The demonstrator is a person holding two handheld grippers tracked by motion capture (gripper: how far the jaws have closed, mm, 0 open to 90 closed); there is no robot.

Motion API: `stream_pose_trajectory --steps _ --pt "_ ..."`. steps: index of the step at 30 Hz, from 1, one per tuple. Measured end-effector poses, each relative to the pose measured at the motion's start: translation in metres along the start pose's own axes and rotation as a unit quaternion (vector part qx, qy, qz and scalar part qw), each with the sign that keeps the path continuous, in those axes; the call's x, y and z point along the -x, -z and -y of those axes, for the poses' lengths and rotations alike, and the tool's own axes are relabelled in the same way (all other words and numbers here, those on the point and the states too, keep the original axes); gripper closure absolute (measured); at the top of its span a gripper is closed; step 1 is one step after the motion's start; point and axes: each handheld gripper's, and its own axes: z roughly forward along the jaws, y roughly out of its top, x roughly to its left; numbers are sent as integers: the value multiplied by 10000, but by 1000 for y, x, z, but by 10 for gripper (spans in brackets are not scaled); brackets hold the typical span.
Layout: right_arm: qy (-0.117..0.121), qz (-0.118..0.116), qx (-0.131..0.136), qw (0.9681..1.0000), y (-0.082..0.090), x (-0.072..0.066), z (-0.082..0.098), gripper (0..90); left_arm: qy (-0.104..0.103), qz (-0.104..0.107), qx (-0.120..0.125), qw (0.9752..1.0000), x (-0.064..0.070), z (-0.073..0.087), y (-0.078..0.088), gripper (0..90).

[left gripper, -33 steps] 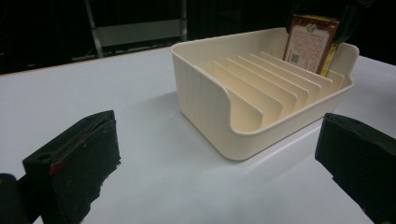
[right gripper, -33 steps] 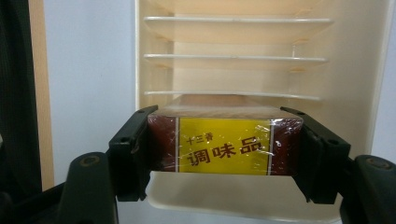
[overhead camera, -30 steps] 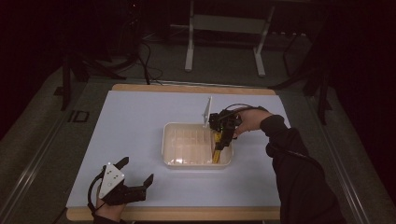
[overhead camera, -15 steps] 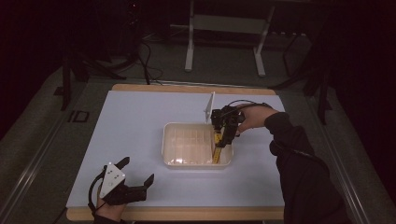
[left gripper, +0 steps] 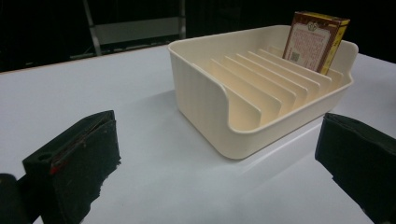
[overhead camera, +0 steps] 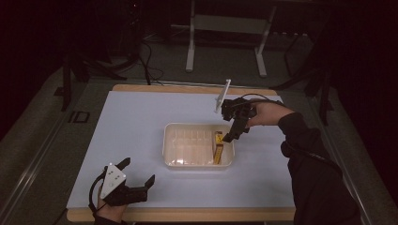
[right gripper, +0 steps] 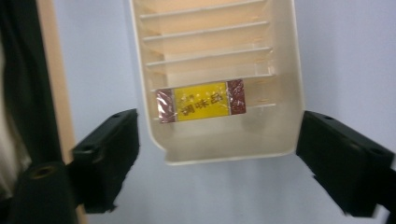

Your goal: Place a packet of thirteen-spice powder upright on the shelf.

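My right hand-held gripper (overhead camera: 233, 133) hangs above the right end of a cream tray (overhead camera: 174, 159), pointing down at it. Its two black jaws stand wide apart and hold nothing. Seen from the right gripper view, the jaws frame the near end of the tray (right gripper: 285, 74) from above, one to each side of it. Between them, inside the tray, a small box (right gripper: 201, 106) stands on edge in the last slot, its yellow top with dark red ends facing up. My right hand (overhead camera: 265, 112) and dark sleeve (overhead camera: 309, 164) reach in from the right side of the counter (overhead camera: 131, 122).

My left hand-held gripper (overhead camera: 136, 180) rests low at the near left corner of the counter, well apart from the tray. Its jaws are also spread wide and empty, and a grey three-cornered plate (overhead camera: 112, 177) sits on top of it. In the left gripper view, the tray (left gripper: 205, 98) sits ahead on the pale counter (left gripper: 93, 93), its row of thin dividers open to view, and the box (left gripper: 317, 39) stands upright at the far end against the end wall.
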Motion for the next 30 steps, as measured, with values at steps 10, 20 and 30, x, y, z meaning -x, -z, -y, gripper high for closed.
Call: stream_pose_trajectory --steps 10,20,30 --pt "-641 362 538 9958 10 0 16 133 11 9 -5 10000 0 0 0 0" --pt "-953 714 767 9899 2 -7 42 136 15 15 -16 10000 0 0 -1 0" --pt "-1418 1142 937 9788 -1 -16 72 131 14 16 -19 10000 0 0 -1 0"
